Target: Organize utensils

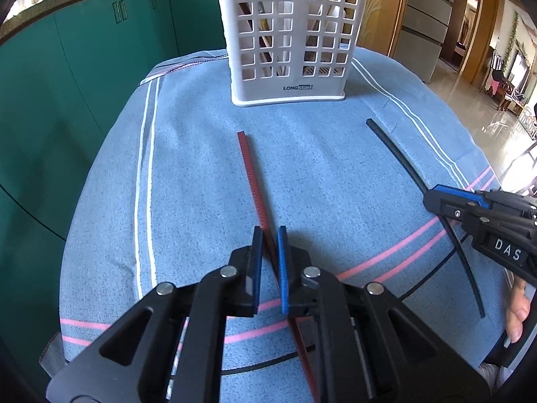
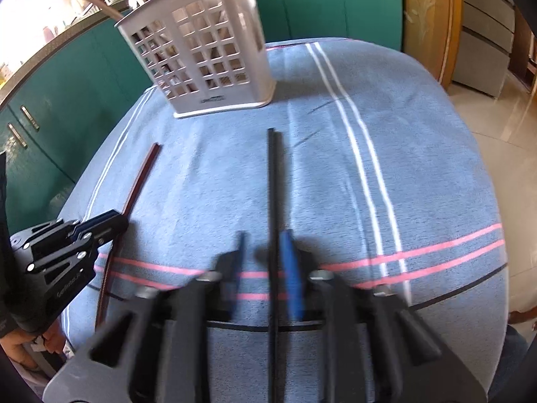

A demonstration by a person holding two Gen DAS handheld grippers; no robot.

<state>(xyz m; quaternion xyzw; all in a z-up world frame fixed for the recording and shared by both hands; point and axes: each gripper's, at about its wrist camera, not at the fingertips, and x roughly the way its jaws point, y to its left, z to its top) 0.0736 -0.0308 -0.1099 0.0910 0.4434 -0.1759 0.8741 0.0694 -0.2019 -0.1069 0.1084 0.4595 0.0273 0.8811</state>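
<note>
Left wrist view: left gripper point(image 1: 270, 235) fingers clamp the red chopstick point(image 1: 250, 181), which lies on the blue cloth point(image 1: 188, 174) of the worktop, pointing toward the white basket point(image 1: 288, 90).

Right wrist view: right gripper point(image 2: 263, 245) fingers nearly closed around the black chopstick point(image 2: 272, 184); contact unclear through blur.

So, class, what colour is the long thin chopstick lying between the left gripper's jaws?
Red chopstick, clearest in the left wrist view.

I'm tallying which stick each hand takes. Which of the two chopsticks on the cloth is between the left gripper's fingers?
The red chopstick, lying left of the black chopstick. The left gripper pinches it; the black one runs to the right gripper.
</note>
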